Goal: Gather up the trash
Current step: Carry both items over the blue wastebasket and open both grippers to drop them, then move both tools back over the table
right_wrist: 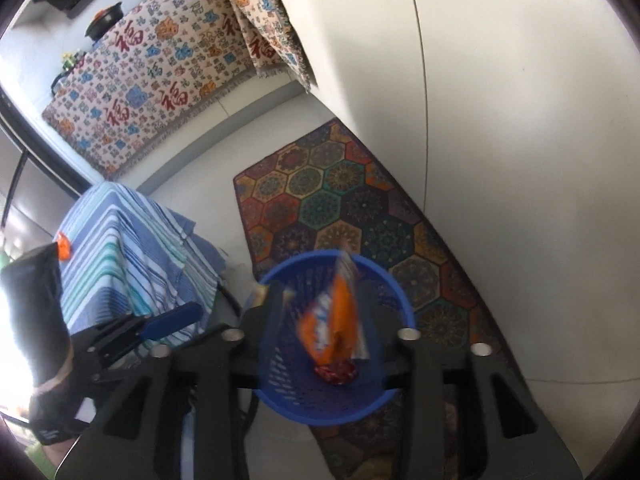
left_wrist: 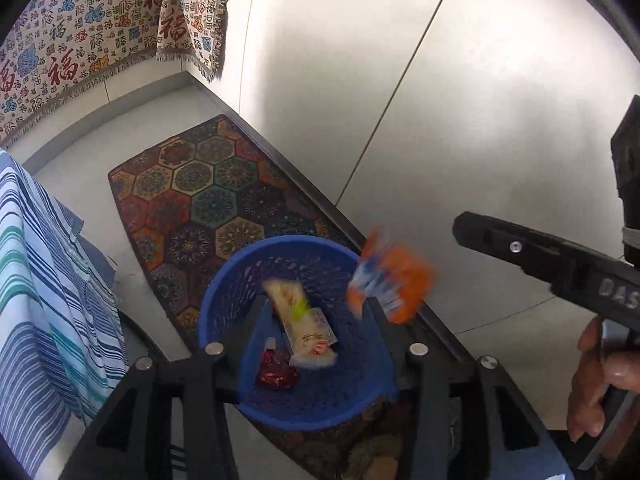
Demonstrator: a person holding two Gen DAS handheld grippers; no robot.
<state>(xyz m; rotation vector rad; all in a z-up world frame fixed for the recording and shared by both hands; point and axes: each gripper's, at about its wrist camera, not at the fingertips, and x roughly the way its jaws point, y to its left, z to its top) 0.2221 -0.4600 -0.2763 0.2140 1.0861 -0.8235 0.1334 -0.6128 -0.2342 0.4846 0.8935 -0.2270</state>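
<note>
A blue mesh waste basket [left_wrist: 224, 300] [right_wrist: 396, 292] stands on the floor below both grippers. In it lie a white-yellow wrapper [left_wrist: 304, 320] and a red wrapper [left_wrist: 276, 374] [right_wrist: 336, 372]. An orange snack bag [left_wrist: 390, 284] [right_wrist: 334, 320] is blurred in the air over the basket, touching neither gripper. My left gripper [left_wrist: 316, 304] is open and empty above the basket. My right gripper [right_wrist: 322, 292] is open, fingers apart around the bag; it also shows in the left wrist view [left_wrist: 464, 228].
A patterned hexagon rug [left_wrist: 208, 196] [right_wrist: 360, 208] lies under the basket beside a white wall. A striped blue cloth [left_wrist: 44, 280] [right_wrist: 124, 248] covers furniture on the left. A printed cloth [right_wrist: 160, 72] hangs further back.
</note>
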